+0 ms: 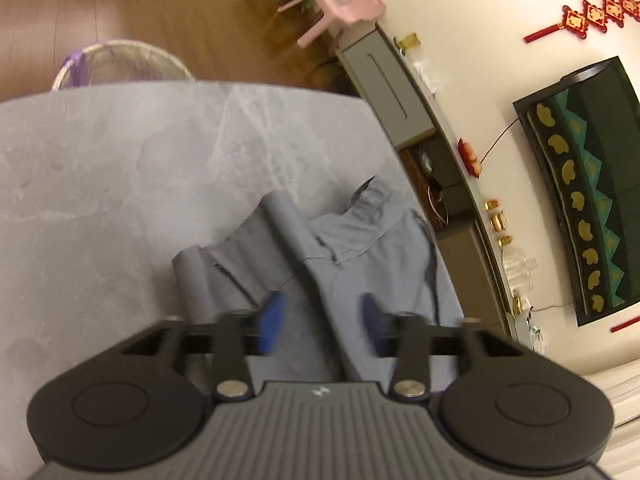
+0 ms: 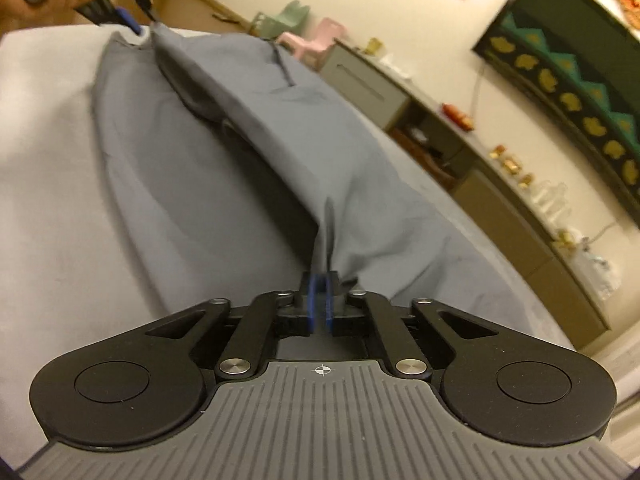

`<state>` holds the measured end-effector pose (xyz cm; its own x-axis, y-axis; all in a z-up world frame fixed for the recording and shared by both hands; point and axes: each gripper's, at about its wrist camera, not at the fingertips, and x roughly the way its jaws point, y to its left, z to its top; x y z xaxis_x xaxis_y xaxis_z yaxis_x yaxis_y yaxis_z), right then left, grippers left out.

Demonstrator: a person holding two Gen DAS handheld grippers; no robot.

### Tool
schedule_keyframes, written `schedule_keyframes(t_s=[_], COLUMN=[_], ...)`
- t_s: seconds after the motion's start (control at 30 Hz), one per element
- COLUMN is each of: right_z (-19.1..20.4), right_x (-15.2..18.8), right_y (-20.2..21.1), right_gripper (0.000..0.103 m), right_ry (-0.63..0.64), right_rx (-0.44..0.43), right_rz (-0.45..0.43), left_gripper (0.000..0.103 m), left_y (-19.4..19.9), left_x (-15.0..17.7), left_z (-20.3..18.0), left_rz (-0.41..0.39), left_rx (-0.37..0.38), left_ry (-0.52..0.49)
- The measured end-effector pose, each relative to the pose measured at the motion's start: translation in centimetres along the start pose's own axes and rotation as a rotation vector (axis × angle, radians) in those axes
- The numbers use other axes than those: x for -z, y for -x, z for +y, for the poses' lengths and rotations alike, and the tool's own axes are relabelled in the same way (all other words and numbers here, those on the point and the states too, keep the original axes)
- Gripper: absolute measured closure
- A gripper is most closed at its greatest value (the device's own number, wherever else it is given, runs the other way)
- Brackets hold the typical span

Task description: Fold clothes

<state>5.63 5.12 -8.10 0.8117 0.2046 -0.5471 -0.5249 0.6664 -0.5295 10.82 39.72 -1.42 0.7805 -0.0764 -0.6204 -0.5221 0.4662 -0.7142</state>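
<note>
Grey trousers (image 2: 256, 128) are spread along a grey marbled worktop (image 1: 100, 168), one end pinched by the right gripper (image 2: 320, 300).

The jaws of the right gripper are closed tight on a gathered fold of the fabric, which rises from the worktop into the blue pads (image 2: 313, 300). From there the garment is stretched lengthwise away towards the far edge of the worktop, where the left gripper (image 2: 136, 26) is seen at the other end, its blue tip touching the cloth. In the left wrist view the jaws of the left gripper (image 1: 322, 322) are held well apart, with the waistband end of the trousers (image 1: 320, 248) lying beneath and between them, near the right edge of the worktop. A woven basket (image 1: 120, 62) is seen on the floor beyond the far edge.
</note>
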Motion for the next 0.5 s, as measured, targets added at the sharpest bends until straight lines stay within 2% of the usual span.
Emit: schedule_keyframes(t_s=[0.03,0.07,0.1,0.13,0.17,0.2,0.27,0.3,0.37,0.4,0.47,0.5], right_z=[0.2,0.4,0.6,0.6,-0.3,-1.4,-3.1,-3.9,-3.6,-2.9,-1.0,0.7], right_x=[-0.1,-0.2,-0.2,-0.4,-0.8,-1.1,-1.7,-1.9,-2.2,-2.1,-0.3,1.1], right_y=[-0.1,-0.2,-0.4,-0.3,-1.2,-2.2,-0.2,1.0,6.4,9.1,11.0,10.5], right_gripper=[0.040,0.024,0.020,0.048,0.099,0.100,0.102,0.102,0.103,0.102,0.098,0.097], right_ry=[0.028,0.074,0.123,0.148,0.121,0.084,0.022,-0.008,0.012,0.033,0.016,0.040], right_rx=[0.030,0.060,0.090,0.087,0.060,0.029,0.064,0.086,0.126,0.137,0.051,0.002], right_rz=[-0.008,-0.021,-0.035,-0.010,0.043,0.101,0.059,0.032,-0.084,-0.137,-0.158,-0.138], left_gripper=[0.032,0.031,0.034,0.051,0.074,0.101,0.101,0.101,0.101,0.101,0.101,0.101], left_y=[-0.5,-1.1,-2.3,-3.1,-3.2,-3.3,-3.4,-2.5,3.3,4.8,2.6,1.5], left_x=[0.2,0.4,0.5,0.6,0.7,0.8,1.1,1.1,1.1,1.0,0.5,0.2], left_z=[-0.5,-0.8,-1.5,-2.2,-3.1,-4.1,-5.9,-6.1,-4.2,-2.9,1.1,3.1], left_rz=[0.005,0.023,0.047,0.061,0.058,0.055,0.048,0.025,-0.099,-0.124,-0.034,0.011], left_rx=[-0.004,-0.008,-0.014,-0.009,0.017,0.042,0.094,0.153,0.392,0.441,0.267,0.180], left_ry=[0.001,0.001,-0.004,-0.025,-0.075,-0.125,-0.225,-0.264,-0.295,-0.286,-0.175,-0.120])
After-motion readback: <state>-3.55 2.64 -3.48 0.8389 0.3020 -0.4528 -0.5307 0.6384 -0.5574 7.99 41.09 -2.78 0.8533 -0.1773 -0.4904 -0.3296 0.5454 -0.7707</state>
